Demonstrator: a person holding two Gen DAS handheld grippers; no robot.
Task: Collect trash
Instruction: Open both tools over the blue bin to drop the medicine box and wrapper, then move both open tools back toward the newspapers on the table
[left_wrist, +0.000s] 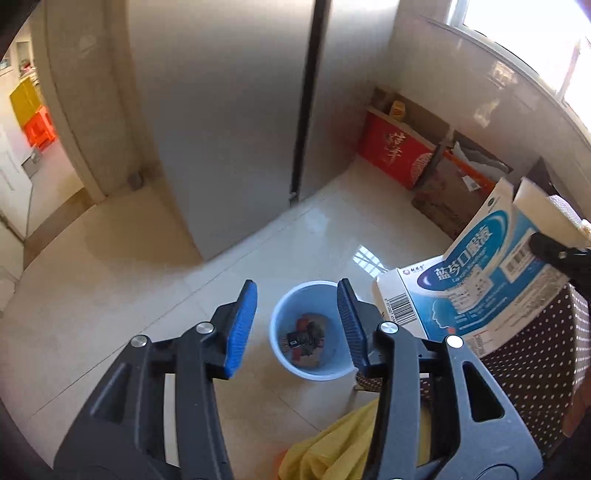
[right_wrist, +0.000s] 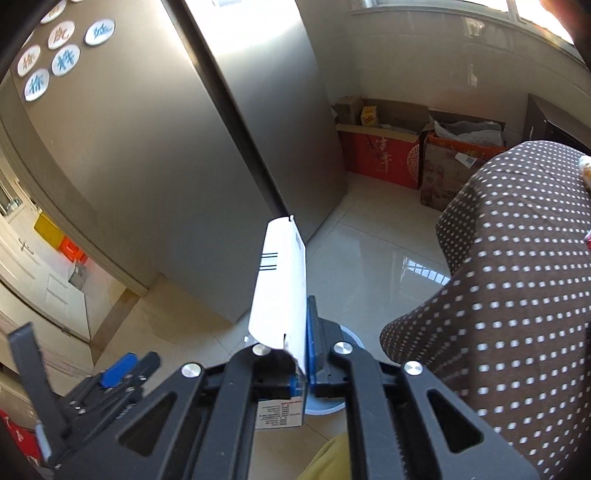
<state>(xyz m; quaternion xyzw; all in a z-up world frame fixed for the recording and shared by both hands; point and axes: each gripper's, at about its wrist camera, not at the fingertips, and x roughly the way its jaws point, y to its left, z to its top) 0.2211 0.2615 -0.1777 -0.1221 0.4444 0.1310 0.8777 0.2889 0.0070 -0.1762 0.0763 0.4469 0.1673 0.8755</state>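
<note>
A light blue bin (left_wrist: 286, 314) stands on the tiled floor with dark trash (left_wrist: 304, 339) in its bottom. My left gripper (left_wrist: 297, 291) hangs above it, open, with nothing between its blue pads. One of those pads (right_wrist: 117, 369) shows at the lower left of the right wrist view. My right gripper (right_wrist: 303, 325) is shut on a flattened blue and white medicine box (right_wrist: 280, 280). In the left wrist view that box (left_wrist: 491, 280) hangs just right of the bin, with a black finger (left_wrist: 550, 247) on it. Under the right gripper only slivers of the bin (right_wrist: 327, 406) show.
A tall grey fridge (left_wrist: 229, 129) stands behind the bin. A brown polka-dot cloth (right_wrist: 517, 295) covers something bulky on the right. A red box (left_wrist: 391, 155) and cardboard boxes (right_wrist: 454, 173) line the far wall. Something yellow (left_wrist: 332, 443) lies below the grippers. A doorway opens at left.
</note>
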